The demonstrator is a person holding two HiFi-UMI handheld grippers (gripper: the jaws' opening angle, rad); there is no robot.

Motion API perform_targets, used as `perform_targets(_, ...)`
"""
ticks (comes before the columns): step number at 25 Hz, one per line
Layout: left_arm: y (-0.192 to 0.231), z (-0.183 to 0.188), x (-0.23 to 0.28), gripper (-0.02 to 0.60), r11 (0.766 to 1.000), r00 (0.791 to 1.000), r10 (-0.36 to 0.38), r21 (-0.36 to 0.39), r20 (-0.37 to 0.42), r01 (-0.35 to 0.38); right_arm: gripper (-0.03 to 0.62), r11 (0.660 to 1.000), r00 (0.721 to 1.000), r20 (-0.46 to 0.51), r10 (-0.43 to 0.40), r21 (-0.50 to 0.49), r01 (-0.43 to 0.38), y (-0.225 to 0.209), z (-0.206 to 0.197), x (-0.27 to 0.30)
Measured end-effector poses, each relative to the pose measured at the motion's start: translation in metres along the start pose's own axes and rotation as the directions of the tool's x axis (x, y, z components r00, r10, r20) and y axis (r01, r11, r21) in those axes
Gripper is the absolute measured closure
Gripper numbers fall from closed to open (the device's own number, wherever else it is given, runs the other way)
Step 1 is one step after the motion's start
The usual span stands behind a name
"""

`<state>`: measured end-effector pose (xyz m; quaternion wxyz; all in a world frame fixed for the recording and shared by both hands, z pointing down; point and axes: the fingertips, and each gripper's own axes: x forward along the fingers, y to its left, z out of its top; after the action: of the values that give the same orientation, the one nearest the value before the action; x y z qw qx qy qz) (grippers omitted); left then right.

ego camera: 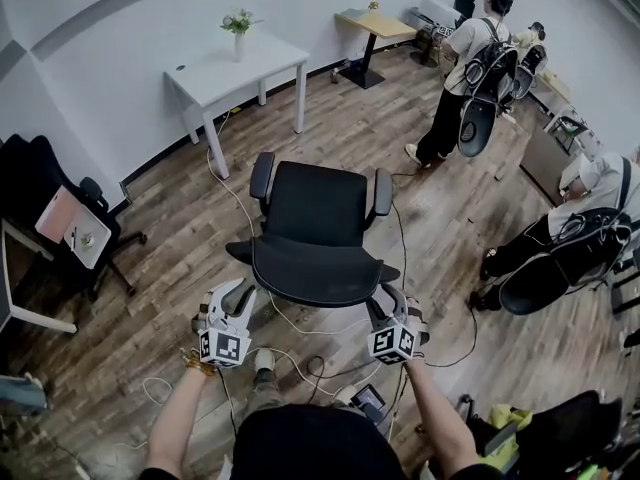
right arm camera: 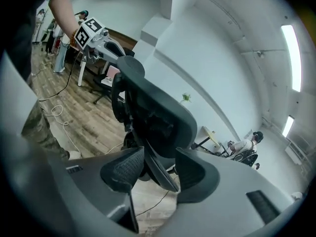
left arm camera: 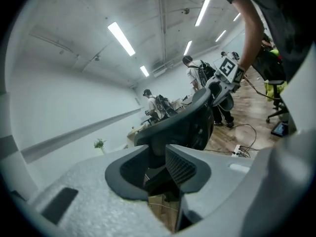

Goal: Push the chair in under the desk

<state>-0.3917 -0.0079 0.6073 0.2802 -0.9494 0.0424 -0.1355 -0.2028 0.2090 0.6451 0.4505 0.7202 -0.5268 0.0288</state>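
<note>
A black mesh office chair (ego camera: 310, 233) stands in the middle of the wooden floor, its back towards me. It faces the white desk (ego camera: 235, 68) by the far wall and stands well short of it. My left gripper (ego camera: 240, 290) is at the left end of the backrest's top edge, my right gripper (ego camera: 385, 298) at the right end. In the left gripper view the backrest edge (left arm camera: 182, 122) runs between the parted jaws of the left gripper (left arm camera: 155, 164). In the right gripper view the jaws of the right gripper (right arm camera: 159, 169) stand wide around the backrest edge (right arm camera: 158, 112), with a gap on both sides.
A vase with a plant (ego camera: 238, 23) stands on the desk. Another black chair (ego camera: 60, 198) is at the left wall. Cables (ego camera: 300, 363) and a small device (ego camera: 368, 400) lie on the floor by my feet. Two people with backpacks (ego camera: 480, 58) (ego camera: 580, 228) are at the right, near a small yellow table (ego camera: 375, 23).
</note>
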Motion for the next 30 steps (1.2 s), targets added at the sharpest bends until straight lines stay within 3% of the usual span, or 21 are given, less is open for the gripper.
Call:
perform_targets(4, -0.006, -0.025, 0.019, 0.451, 0.99, 0.994, -0.076, 0.11, -0.084, 0.085, 0.387, 0.996, 0.998, -0.043, 0.045, -0.078, -0.048, 0.007, -0.011, 0.016)
perform_targets(9, -0.013, -0.049, 0.044, 0.408, 0.945, 0.969, -0.173, 0.248, -0.178, 0.214, 0.384, 0.982, 0.991, -0.093, 0.096, -0.154, -0.109, 0.015, -0.022, 0.035)
perform_targets(12, -0.016, -0.056, 0.056, 0.385, 0.926, 0.953, -0.227, 0.26, -0.198, 0.275, 0.382, 0.974, 0.986, -0.113, 0.12, -0.178, -0.138, 0.017, -0.025, 0.045)
perform_targets(18, -0.018, -0.078, 0.072, 0.36, 0.888, 0.919, -0.269, 0.296, -0.289, 0.353, 0.382, 0.963, 0.977, -0.141, 0.158, -0.197, -0.184, 0.022, -0.028, 0.059)
perform_targets(24, -0.03, -0.102, 0.082, 0.344, 0.793, 0.855, -0.337, 0.37, -0.394, 0.483, 0.404, 0.944, 0.969, -0.158, 0.189, -0.242, -0.223, 0.029, -0.035, 0.067)
perform_targets(30, -0.024, -0.11, 0.095, 0.356, 0.778, 0.831, -0.352, 0.36, -0.431, 0.515, 0.421, 0.935, 0.966, -0.177, 0.188, -0.269, -0.231, 0.026, -0.036, 0.069)
